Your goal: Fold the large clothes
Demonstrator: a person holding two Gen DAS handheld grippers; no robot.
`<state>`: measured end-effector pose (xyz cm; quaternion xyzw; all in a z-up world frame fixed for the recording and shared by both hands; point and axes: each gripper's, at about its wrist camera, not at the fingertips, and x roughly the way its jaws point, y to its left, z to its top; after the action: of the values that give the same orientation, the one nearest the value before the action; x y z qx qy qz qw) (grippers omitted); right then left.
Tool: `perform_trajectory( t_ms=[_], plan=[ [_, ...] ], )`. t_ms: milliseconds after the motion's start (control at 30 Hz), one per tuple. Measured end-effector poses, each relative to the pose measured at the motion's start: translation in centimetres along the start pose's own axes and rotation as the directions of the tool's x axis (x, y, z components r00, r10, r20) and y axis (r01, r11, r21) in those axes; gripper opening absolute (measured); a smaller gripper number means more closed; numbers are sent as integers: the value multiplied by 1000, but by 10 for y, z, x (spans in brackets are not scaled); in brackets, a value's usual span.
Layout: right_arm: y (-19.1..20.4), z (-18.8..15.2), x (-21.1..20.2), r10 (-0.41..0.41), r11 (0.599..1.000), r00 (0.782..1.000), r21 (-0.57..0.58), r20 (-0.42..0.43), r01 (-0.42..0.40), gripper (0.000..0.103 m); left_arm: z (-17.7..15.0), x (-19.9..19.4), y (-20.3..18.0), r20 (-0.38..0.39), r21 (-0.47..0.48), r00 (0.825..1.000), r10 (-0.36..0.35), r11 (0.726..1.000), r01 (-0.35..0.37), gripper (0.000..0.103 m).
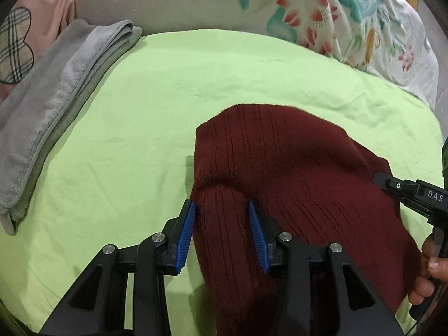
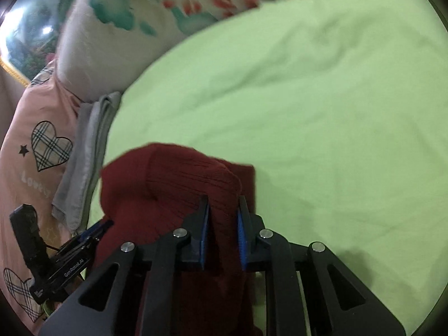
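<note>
A dark red ribbed knit garment (image 1: 294, 173) lies partly folded on the green bed sheet (image 1: 168, 89). My left gripper (image 1: 221, 210) is over its left edge with the jaws apart and red fabric between the blue pads (image 1: 256, 224). In the right wrist view the garment (image 2: 173, 184) is bunched and lifted, and my right gripper (image 2: 222, 210) has a fold of it between its narrowly spaced pads. The right gripper also shows at the right edge of the left wrist view (image 1: 392, 187), held by a hand. The left gripper shows at the lower left of the right wrist view (image 2: 95, 229).
A folded grey towel (image 1: 56, 106) lies along the left side of the bed. A pink pillow with plaid hearts (image 2: 42, 145) sits beyond it. A floral quilt (image 1: 336, 22) is piled at the far side. The green sheet (image 2: 322, 112) stretches to the right.
</note>
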<state>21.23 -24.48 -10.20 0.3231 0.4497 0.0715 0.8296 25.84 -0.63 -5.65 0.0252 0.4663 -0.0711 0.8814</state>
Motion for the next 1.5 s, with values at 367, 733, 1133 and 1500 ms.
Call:
perform_trajectory(
  t_ms=[367,733,1133,1500],
  plan=[
    [26,-24,-79,40,996,995,-84,93,-32,29,-30,-76,24,75,-48,984,-161,985,164,38],
    [54,-100,-83,48,973,999,-226,-16,-50,29,-95,-99,-6,5,62,977,-212,975,211,39],
    [29,-106,-58,-39,984,998,-176,-44,30,29,-108,-80,-9,19,92,990,-143,986,141,57],
    [47,-118,-87,41,970,999,-240,-30,-47,29,-120,-108,10,30,39,962,-271,962,270,56]
  ],
)
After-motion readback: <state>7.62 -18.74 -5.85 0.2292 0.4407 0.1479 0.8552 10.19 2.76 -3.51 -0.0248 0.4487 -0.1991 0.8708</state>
